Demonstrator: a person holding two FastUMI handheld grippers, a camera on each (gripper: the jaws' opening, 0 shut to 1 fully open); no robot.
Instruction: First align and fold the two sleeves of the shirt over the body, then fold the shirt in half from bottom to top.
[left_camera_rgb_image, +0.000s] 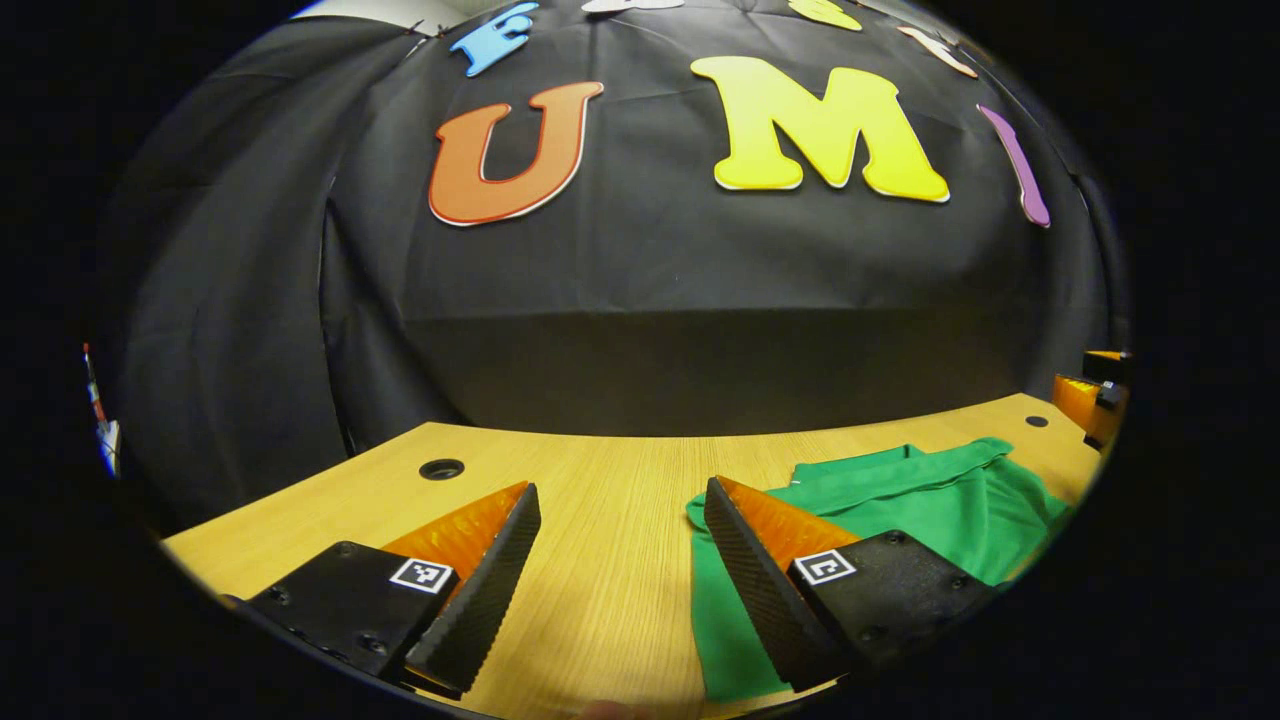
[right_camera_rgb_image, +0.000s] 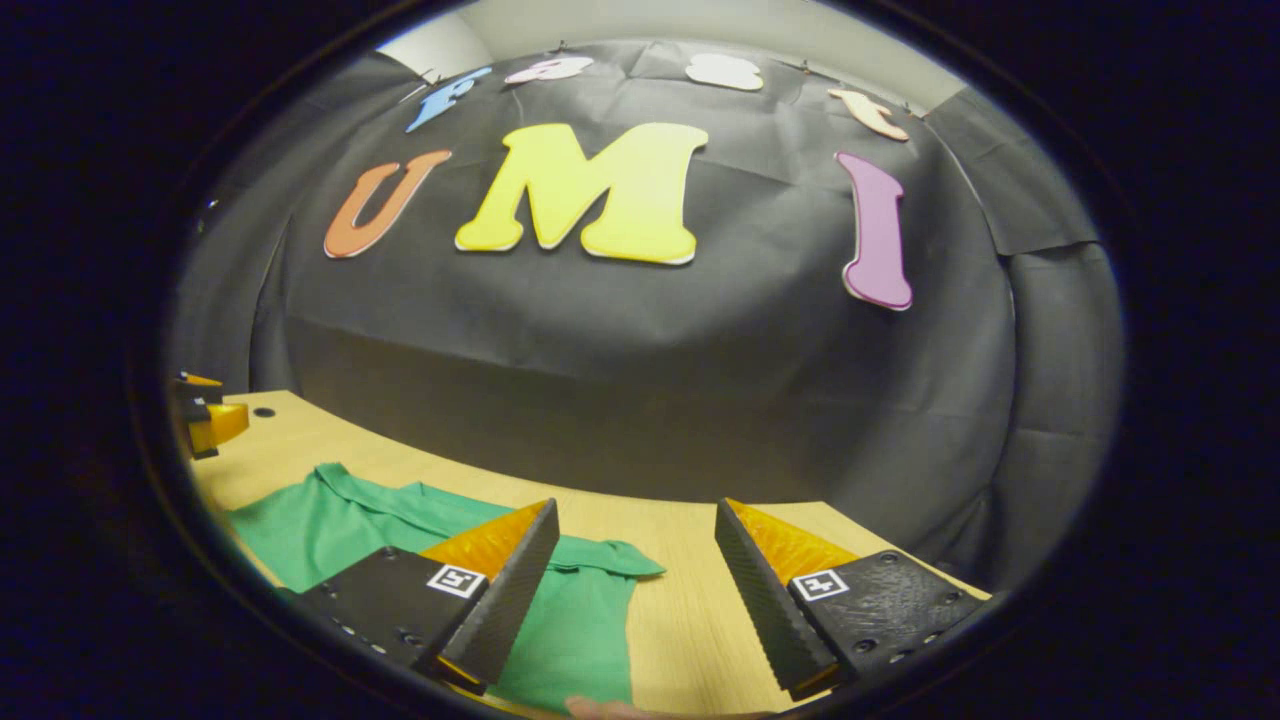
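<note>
- Wood counter (left_camera_rgb_image: 610, 560) against black cloth wall, green shirt (left_camera_rgb_image: 950, 500) flat on it.
- Left fingers (left_camera_rgb_image: 622, 540) spread, empty; shirt at 3 o'clock.
- Right fingers (right_camera_rgb_image: 636, 555) spread, empty; shirt (right_camera_rgb_image: 330, 530) at 9 o'clock.
- I'm flanking it, likely to take both sleeves together.

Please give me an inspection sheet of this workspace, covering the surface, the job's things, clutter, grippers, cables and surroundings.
Surface: light wooden table with round holes near its far edge.
Job's things: green shirt lies flat on the table; in the right gripper view one short sleeve spreads sideways, not yet folded over the body.
Clutter: nothing seen on the table besides the shirt.
Grippers: left gripper open above the table at the shirt's edge; right gripper open above the opposite edge; neither holds cloth.
Cables: nothing seen.
Surroundings: black cloth wall behind the table; a pale room wall above it.
</note>
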